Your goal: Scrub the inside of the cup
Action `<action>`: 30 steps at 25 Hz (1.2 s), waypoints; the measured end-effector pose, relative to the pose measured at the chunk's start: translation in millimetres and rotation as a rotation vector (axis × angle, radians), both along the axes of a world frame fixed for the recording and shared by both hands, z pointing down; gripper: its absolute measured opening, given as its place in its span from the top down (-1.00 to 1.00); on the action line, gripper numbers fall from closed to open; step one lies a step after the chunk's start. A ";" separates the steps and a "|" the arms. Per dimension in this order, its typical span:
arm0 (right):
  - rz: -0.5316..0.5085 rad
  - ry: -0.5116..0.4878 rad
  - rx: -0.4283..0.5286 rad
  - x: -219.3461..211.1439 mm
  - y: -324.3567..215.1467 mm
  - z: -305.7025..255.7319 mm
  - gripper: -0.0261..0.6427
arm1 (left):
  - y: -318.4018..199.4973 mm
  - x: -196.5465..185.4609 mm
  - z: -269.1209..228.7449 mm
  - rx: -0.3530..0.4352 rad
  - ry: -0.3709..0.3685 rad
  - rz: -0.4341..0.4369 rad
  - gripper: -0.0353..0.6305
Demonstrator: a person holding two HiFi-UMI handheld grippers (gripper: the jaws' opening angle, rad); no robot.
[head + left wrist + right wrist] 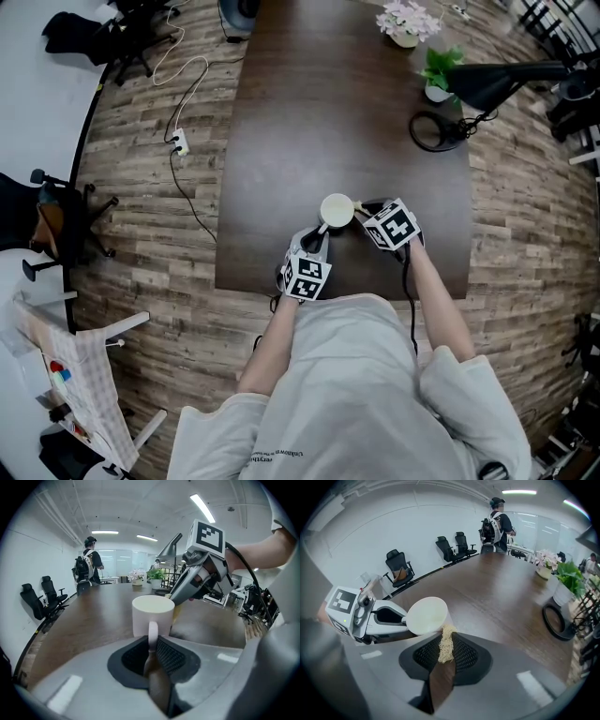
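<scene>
One white cup (337, 210) shows in the lower middle of the head view, over the near end of the dark wooden table (309, 112). Its pale inside is turned toward the right gripper (444, 646). The left gripper (151, 651) has its jaws closed on the cup's handle (153, 634). The right gripper's jaws pinch a yellowish fibrous scrubber (446, 641), whose tip touches the cup's rim. Black-and-white square markers (207, 534) cover each gripper's cube. The shirt lettering (277, 457) is too small to read. At upper right, two pots hold pale flowers (408, 19) and a green plant (441, 66).

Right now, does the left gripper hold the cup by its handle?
Yes, the left gripper has its jaws shut on the handle of the white cup.
</scene>
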State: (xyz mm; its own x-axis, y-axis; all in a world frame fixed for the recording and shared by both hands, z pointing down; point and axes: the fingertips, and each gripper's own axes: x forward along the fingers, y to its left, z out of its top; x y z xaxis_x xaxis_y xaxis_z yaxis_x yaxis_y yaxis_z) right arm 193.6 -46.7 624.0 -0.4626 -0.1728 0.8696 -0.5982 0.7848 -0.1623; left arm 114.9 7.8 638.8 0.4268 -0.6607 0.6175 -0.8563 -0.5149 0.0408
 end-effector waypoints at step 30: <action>-0.170 -0.024 -0.009 -26.8 41.7 -6.2 0.66 | -2.0 25.8 0.1 -0.007 0.022 0.108 0.75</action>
